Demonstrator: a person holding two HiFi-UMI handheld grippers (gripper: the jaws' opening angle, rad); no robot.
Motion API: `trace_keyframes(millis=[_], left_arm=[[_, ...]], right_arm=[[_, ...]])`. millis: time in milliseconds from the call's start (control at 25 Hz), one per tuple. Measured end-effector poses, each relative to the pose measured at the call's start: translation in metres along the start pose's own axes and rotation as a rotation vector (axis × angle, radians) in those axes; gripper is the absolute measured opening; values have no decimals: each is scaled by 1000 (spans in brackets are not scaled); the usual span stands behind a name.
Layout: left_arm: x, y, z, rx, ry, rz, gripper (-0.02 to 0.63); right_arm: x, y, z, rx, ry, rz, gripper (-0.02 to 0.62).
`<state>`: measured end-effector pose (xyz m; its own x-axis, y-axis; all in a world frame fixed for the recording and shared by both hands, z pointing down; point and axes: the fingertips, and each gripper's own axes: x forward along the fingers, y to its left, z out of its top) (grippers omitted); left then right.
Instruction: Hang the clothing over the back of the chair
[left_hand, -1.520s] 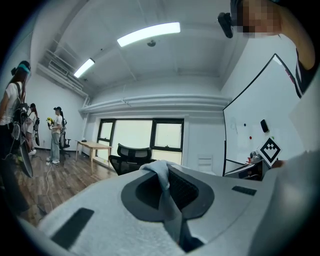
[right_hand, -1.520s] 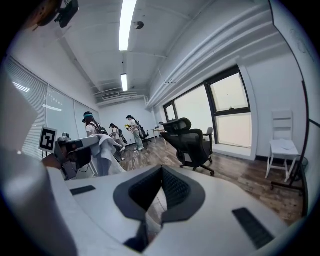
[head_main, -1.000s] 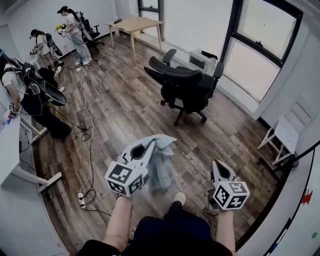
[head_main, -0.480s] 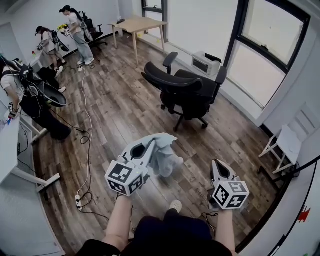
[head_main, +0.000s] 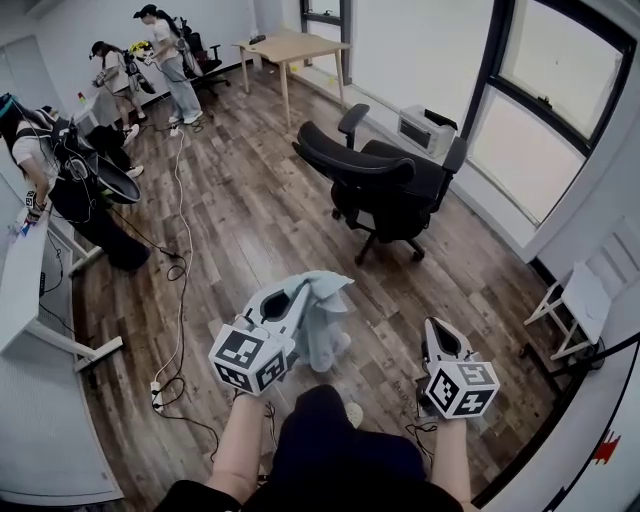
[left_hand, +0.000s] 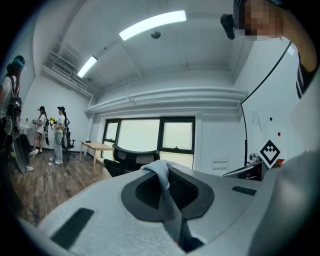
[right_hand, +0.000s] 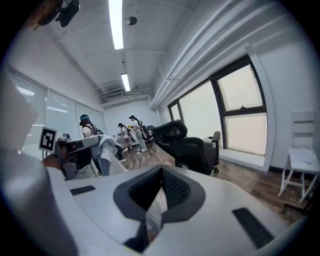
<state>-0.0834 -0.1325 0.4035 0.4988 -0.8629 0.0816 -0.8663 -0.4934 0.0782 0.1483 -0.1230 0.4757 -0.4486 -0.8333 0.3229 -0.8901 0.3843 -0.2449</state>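
Observation:
A light blue-grey piece of clothing (head_main: 322, 318) hangs from my left gripper (head_main: 303, 291), which is shut on its upper edge; the cloth (left_hand: 163, 176) shows pinched between the jaws in the left gripper view. The black office chair (head_main: 385, 188) stands ahead on the wood floor, its curved back (head_main: 352, 165) turned toward me, well apart from both grippers. It also shows as the chair (left_hand: 128, 160) and the chair (right_hand: 188, 148) in the gripper views. My right gripper (head_main: 432, 332) is at the lower right, jaws together with nothing between them, level with the left one.
Several people (head_main: 110, 75) stand at the far left beside a white desk (head_main: 30, 290). A cable and power strip (head_main: 158, 388) lie on the floor at left. A wooden table (head_main: 295, 45) stands at the back, a white folding chair (head_main: 580, 300) at right, a grey box (head_main: 425, 128) under the window.
Both grippers have come a little forward toward the chair, the clothing still hanging from the left one. The person's leg has stepped forward under them.

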Motion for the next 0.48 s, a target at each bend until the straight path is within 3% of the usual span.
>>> trace_keyframes(millis=[480], left_arm=[[8, 9, 7, 16, -10, 16, 9]], right_arm=[[14, 2, -6, 17, 22, 27, 0]])
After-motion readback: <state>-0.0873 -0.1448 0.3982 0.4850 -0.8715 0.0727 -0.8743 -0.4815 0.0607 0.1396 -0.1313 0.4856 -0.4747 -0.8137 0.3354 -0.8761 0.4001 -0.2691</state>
